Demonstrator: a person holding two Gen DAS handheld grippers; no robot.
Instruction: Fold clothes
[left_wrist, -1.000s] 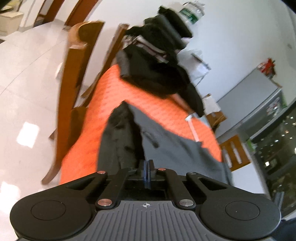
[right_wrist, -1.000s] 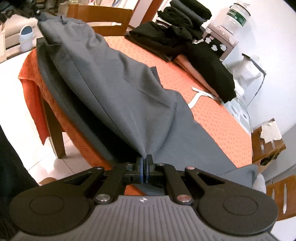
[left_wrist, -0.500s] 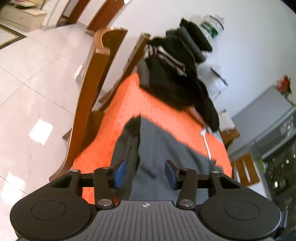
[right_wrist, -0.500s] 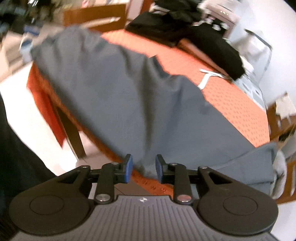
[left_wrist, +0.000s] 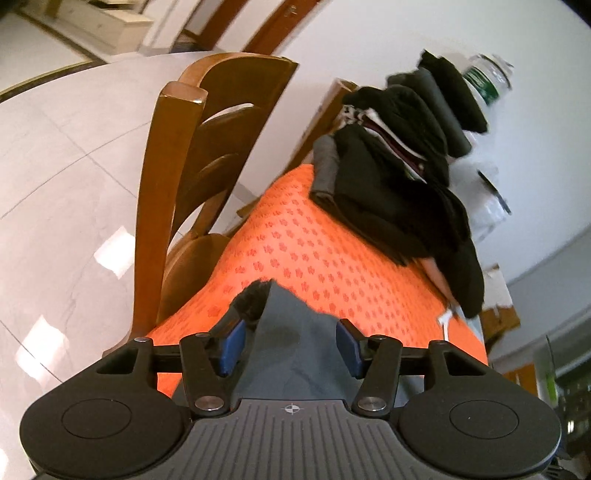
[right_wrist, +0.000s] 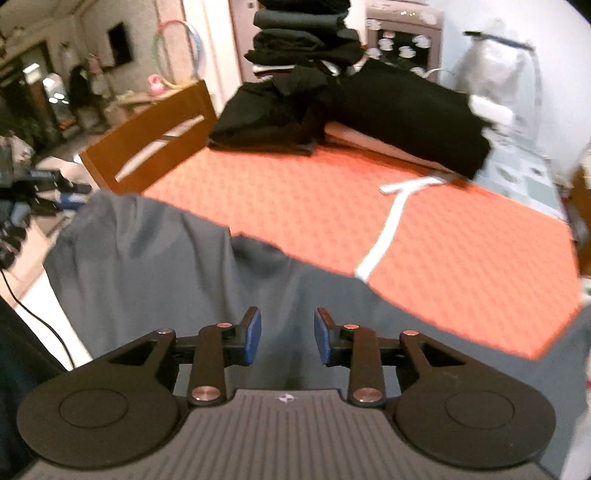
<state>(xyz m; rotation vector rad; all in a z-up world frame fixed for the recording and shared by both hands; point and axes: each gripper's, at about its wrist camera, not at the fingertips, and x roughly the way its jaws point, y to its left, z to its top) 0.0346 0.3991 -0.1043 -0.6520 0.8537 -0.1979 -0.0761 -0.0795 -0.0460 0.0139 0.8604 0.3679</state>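
Both wrist cameras look steeply down from close above the grey garment (left_wrist: 291, 332) (right_wrist: 155, 266) on the orange-clothed tabletop (left_wrist: 314, 251) (right_wrist: 295, 199), sharing the black clothes pile (left_wrist: 399, 184) (right_wrist: 332, 107) beyond.

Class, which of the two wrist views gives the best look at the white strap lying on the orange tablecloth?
The right wrist view: the white strap runs unobstructed across the orange tablecloth, its whole bent length visible. The left wrist view catches only a short end of it at the cloth's far edge.
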